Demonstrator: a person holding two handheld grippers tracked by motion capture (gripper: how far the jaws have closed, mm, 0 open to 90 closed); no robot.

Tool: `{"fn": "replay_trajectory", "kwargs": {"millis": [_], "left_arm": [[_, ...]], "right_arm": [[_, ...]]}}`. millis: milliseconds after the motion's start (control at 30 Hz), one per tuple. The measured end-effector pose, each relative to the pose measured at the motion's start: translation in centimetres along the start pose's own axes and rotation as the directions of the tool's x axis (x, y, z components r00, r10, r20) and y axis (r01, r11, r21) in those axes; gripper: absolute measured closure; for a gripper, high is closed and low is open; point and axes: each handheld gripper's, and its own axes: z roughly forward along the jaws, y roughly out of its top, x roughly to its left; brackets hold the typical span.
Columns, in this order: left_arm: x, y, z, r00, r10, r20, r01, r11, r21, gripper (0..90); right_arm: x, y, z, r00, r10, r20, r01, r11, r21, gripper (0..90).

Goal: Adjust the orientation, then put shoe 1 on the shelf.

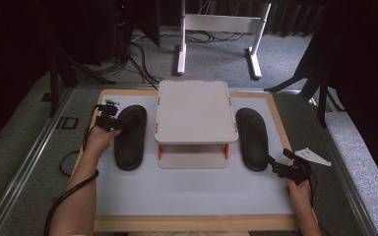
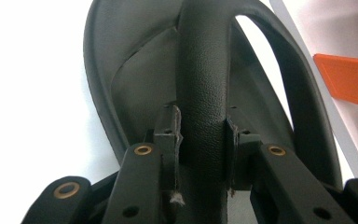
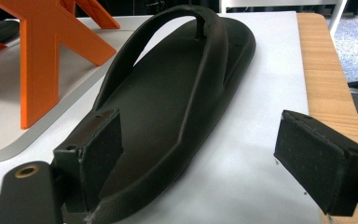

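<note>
Here, left gripper (image 2: 204, 140) clamped on strap of left sandal (image 1: 129, 136), left of white stand (image 1: 196, 110); right gripper (image 3: 214, 154) jaws apart at heel of right sandal (image 3: 177, 107), on table (image 1: 187, 194).

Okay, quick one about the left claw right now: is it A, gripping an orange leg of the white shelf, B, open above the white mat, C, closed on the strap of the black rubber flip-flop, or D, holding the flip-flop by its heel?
C: in the left gripper view the left claw has both pads pressed against the strap of the black rubber flip-flop.
</note>
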Motion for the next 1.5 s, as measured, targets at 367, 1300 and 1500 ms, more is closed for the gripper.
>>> {"fn": "replay_trajectory", "kwargs": {"millis": [367, 1300, 1500], "left_arm": [[-0.8, -1.0, -3.2, 0.9989, -0.046, 0.008, 0.046, 0.9984, -0.033, 71.4], [-6.7, 6.1, -13.2, 0.9981, 0.02, 0.058, -0.011, 0.9894, -0.145, 71.4], [-8.3, 7.5, -13.5, 0.9971, 0.028, 0.071, -0.017, 0.9873, -0.158, 71.4]], "right_arm": [[-0.1, 0.0, 0.0, 0.9999, 0.013, -0.001, -0.013, 1.0, 0.002, 14.3], [0.0, 0.0, 0.0, 1.0, 0.004, 0.0, -0.004, 1.0, -0.005, 14.3], [0.0, 0.0, 0.0, 1.0, 0.001, 0.002, -0.001, 1.0, -0.005, 13.8]]}}
